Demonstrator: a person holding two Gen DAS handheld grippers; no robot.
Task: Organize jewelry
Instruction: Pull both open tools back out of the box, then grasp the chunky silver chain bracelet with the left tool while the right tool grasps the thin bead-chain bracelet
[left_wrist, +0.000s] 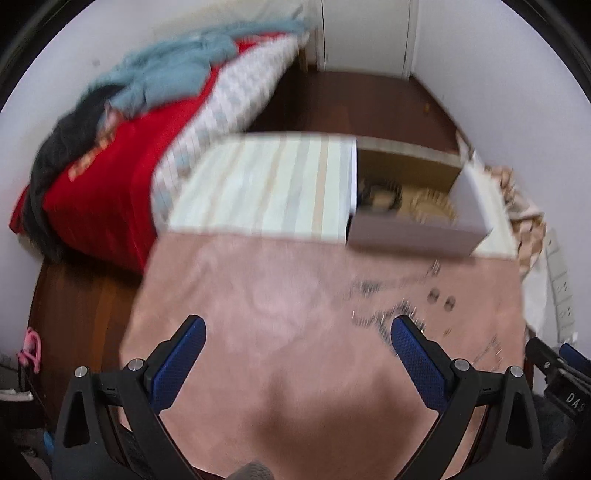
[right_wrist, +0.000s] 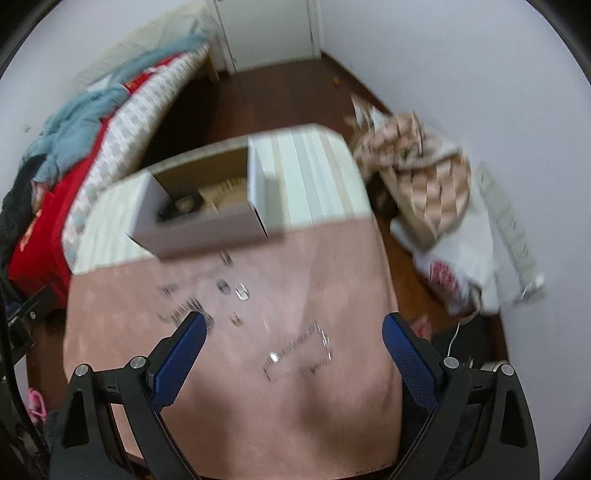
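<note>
Silver jewelry lies scattered on a pink cloth. In the left wrist view blurred chains and two small rings lie at the right. In the right wrist view a chain with a pendant lies between the fingers, with rings and more chains farther back on the pink cloth. An open white box holding some items stands behind the cloth; it also shows in the right wrist view. My left gripper and right gripper are open, empty, above the cloth.
A striped surface lies under the box. A bed with red, blue and dark fabrics is at the left. A patterned cloth and white bag lie at the right on the dark wood floor. Both views are motion-blurred.
</note>
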